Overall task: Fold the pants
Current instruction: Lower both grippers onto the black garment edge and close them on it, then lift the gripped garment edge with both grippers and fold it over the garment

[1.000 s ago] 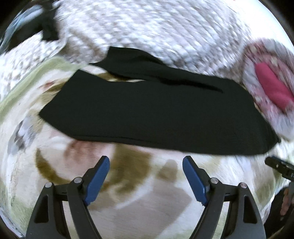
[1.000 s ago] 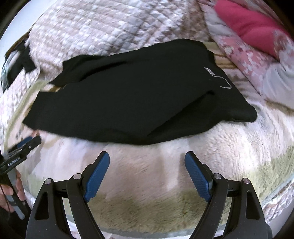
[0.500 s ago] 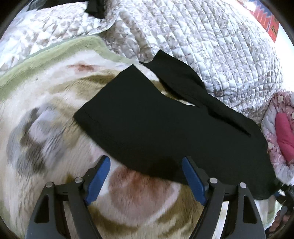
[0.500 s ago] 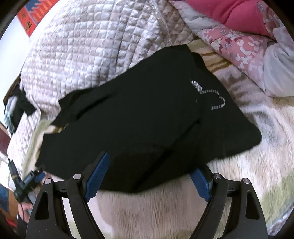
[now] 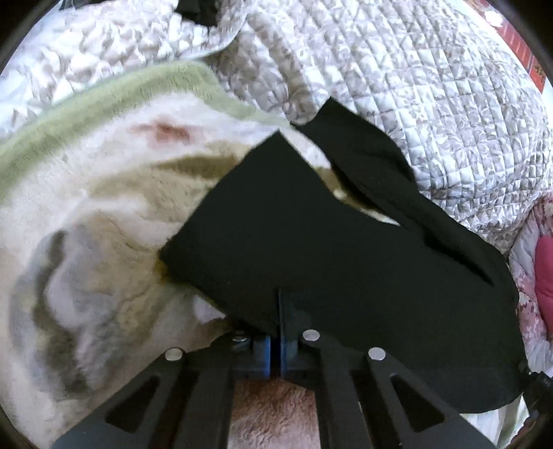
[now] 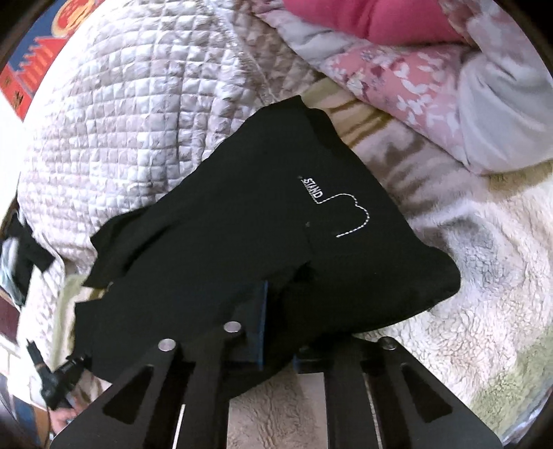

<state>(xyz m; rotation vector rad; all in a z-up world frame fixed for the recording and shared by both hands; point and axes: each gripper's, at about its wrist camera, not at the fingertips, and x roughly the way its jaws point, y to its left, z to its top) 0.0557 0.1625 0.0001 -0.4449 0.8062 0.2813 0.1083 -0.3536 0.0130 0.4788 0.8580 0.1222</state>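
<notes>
Both grippers pinch the pants' near edge, ready to fold.
Left gripper [image 5: 276,311] and right gripper [image 6: 273,311] have just clamped fully onto black pants [image 5: 345,241], spaced apart so the edge lifts evenly off the blanket [image 5: 103,207].

A bed [image 5: 432,103] fills both wrist views, covered at the top of each frame by a quilted grey-and-white patterned bedspread [image 6: 138,114]. Over the lower part of the bed lies a fluffy cream fleece blanket with olive, grey and rust patches and a pale green border [image 5: 96,193]. A pair of black fabric pants with a white stitched outline and small lettering [image 6: 262,214] lies flat on that blanket, one leg end reaching onto the quilted bedspread. In the upper right of the right wrist frame rests a pink floral quilted cover [image 6: 397,79] with a plain deep-pink cushion [image 6: 366,20] on it.
</notes>
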